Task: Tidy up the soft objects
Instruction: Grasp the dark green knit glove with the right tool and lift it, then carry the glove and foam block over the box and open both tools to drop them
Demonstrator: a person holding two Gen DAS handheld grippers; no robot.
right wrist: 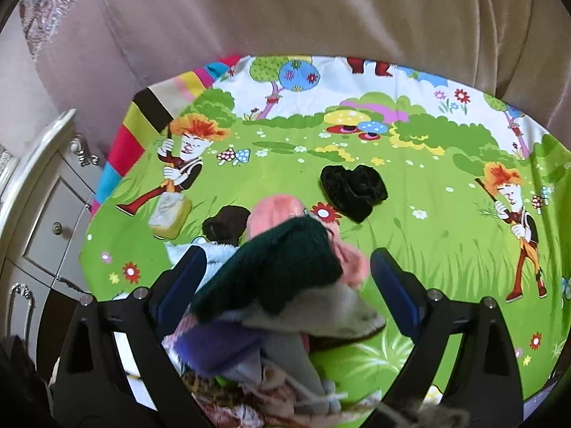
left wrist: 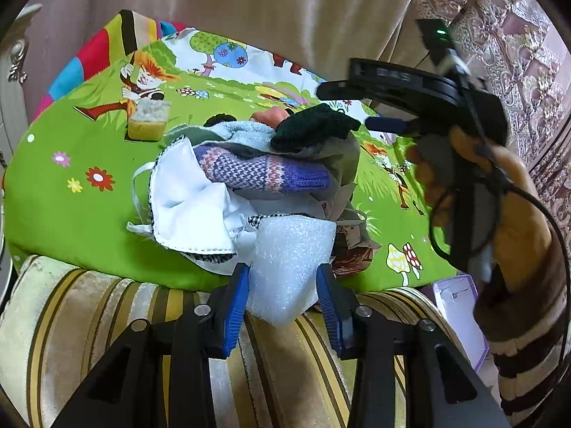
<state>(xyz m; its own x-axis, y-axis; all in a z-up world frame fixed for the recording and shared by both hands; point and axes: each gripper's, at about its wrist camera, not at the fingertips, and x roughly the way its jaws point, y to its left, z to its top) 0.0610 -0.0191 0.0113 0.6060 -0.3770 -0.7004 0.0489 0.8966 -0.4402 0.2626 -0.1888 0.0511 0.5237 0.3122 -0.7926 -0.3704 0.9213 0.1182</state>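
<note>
A pile of soft things lies on the green cartoon cloth (left wrist: 71, 192): white fabric (left wrist: 185, 199), a purple knitted piece (left wrist: 264, 173), a light blue towel (left wrist: 246, 132) and a dark green knitted piece (left wrist: 314, 126) on top. My left gripper (left wrist: 283, 287) is shut on a white foam piece (left wrist: 289, 267) at the pile's near edge. My right gripper (right wrist: 287, 271) is open, its fingers either side of the dark green knit (right wrist: 274, 267) on the pile. A pink soft thing (right wrist: 274, 212) lies behind it.
A yellow sponge (left wrist: 148, 121) sits left of the pile, seen also in the right wrist view (right wrist: 169, 217). A black velvet piece (right wrist: 353, 190) and a small dark piece (right wrist: 226, 223) lie on the cloth. A striped cushion (left wrist: 89, 321) is near, a white cabinet (right wrist: 39, 214) left, curtains behind.
</note>
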